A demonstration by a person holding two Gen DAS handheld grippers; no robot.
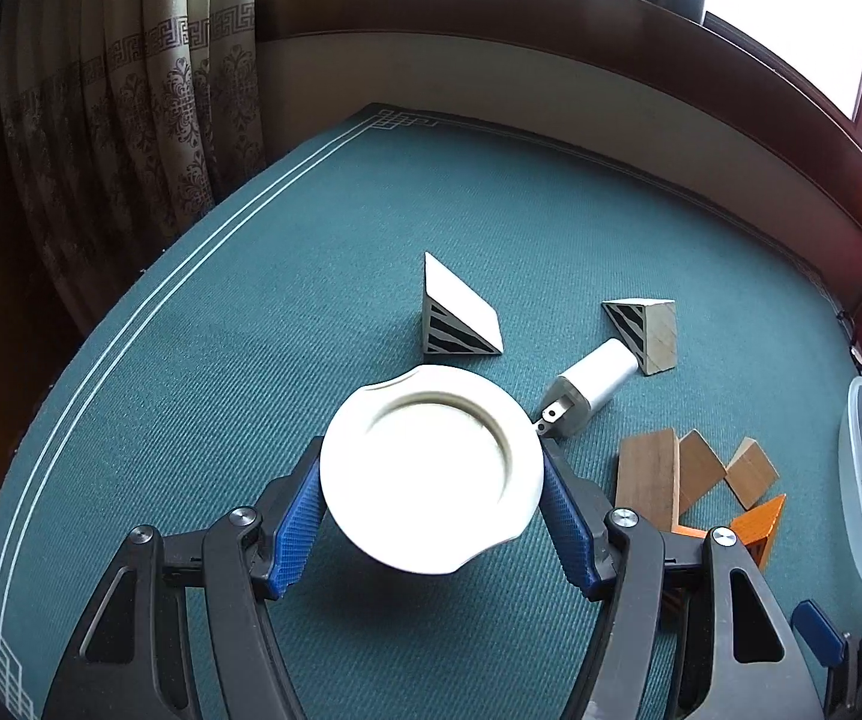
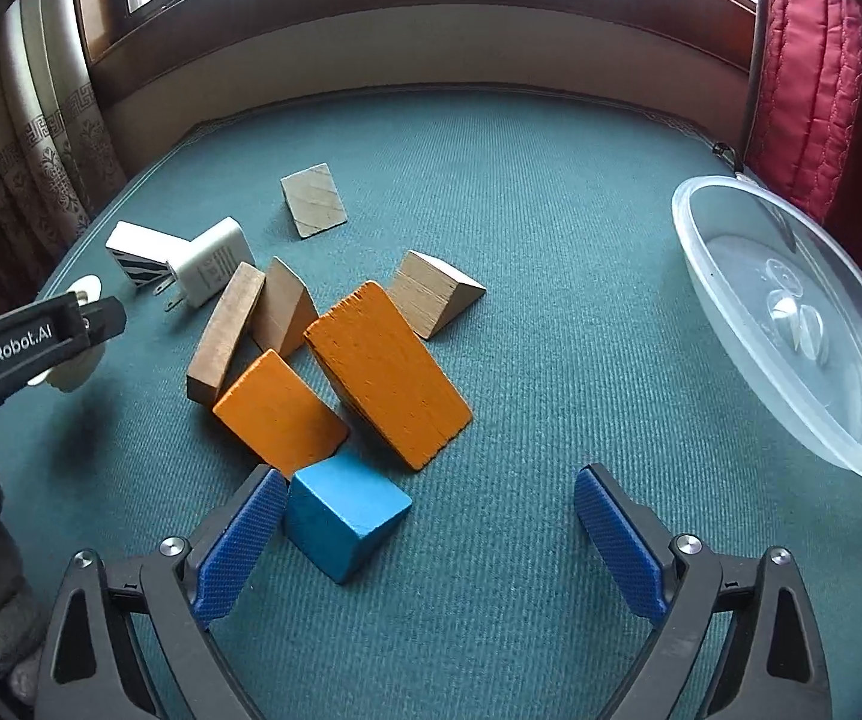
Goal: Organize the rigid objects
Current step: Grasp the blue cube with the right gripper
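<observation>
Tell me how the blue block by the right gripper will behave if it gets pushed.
The blue wooden block looks rigid and flat-faced, so it should slide, not roll. The woven green tablecloth probably adds drag. It touches the smaller orange block, likely nudging it.

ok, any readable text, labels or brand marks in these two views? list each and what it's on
"GenRobot.AI": white print on the black body of the left gripper, read in the right wrist view.
White charger: grey print on its face, too small and blurred to read.
Nothing else legible.

Both wrist views overlook blocks.
</observation>
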